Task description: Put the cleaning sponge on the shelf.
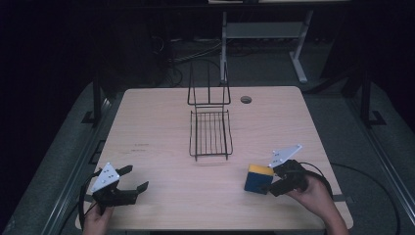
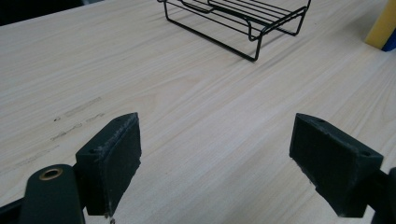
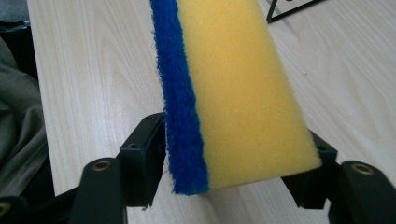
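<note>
Sponge-wise, that soft, featherlight yellow foam block with the blue scrubby face [image 3: 233, 93] sits at the bench's [image 1: 161, 196] right front, pinched across its faces by your right tool [image 3: 229, 172], so squeeze gently mid-body.

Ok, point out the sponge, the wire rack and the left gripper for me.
sponge [image 3: 243, 88], right gripper view, yellow foam face.
wire rack [image 1: 210, 132], high view, flat wire tray.
left gripper [image 1: 131, 178], high view, gap between its open jaws.
</note>
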`<action>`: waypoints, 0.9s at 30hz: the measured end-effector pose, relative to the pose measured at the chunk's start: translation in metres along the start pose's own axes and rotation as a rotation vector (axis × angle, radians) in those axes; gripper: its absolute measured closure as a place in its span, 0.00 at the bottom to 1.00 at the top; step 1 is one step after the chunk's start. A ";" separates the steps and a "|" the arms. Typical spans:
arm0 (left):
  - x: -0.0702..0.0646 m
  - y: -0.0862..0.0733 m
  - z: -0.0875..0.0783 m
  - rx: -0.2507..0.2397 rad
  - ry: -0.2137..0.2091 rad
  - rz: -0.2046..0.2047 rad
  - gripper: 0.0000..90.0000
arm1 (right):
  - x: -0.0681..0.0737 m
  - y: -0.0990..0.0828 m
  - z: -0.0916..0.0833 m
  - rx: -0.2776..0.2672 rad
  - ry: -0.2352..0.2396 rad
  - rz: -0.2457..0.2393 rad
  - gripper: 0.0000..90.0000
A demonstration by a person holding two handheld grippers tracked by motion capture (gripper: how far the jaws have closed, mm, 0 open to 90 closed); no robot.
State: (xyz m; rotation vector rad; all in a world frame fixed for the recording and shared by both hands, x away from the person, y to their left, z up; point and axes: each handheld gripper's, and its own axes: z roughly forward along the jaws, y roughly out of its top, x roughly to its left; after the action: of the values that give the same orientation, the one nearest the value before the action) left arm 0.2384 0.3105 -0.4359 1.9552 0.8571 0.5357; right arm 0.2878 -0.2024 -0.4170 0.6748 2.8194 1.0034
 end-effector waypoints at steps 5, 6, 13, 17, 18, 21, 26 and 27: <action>0.000 0.000 0.000 -0.002 0.000 0.000 0.18 | -0.001 0.001 0.001 0.001 0.008 -0.022 0.52; 0.000 0.000 0.000 -0.002 0.000 -0.001 0.18 | 0.000 0.001 0.001 0.004 0.012 -0.023 0.53; 0.000 0.000 0.000 -0.003 0.001 -0.002 0.18 | 0.004 0.005 0.002 0.018 0.034 -0.060 0.61; 0.000 0.000 0.000 -0.001 0.001 0.001 0.18 | 0.003 0.011 0.001 0.016 0.039 -0.073 0.61; 0.000 0.000 0.000 -0.002 0.002 0.001 0.18 | 0.003 0.013 0.001 0.013 0.040 -0.077 0.61; 0.001 0.000 -0.001 -0.003 0.004 -0.004 0.18 | 0.002 0.017 0.001 0.004 0.058 -0.085 0.62; 0.001 0.000 0.000 -0.002 0.003 0.001 0.18 | 0.001 0.025 0.003 0.017 0.066 -0.106 0.62; 0.001 0.000 -0.001 -0.002 0.003 0.001 0.18 | 0.000 0.027 0.004 0.015 0.073 -0.104 0.62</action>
State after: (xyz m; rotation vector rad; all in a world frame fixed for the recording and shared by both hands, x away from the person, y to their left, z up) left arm 0.2386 0.3114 -0.4356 1.9539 0.8577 0.5402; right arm 0.2986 -0.1814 -0.4030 0.4964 2.8927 1.0108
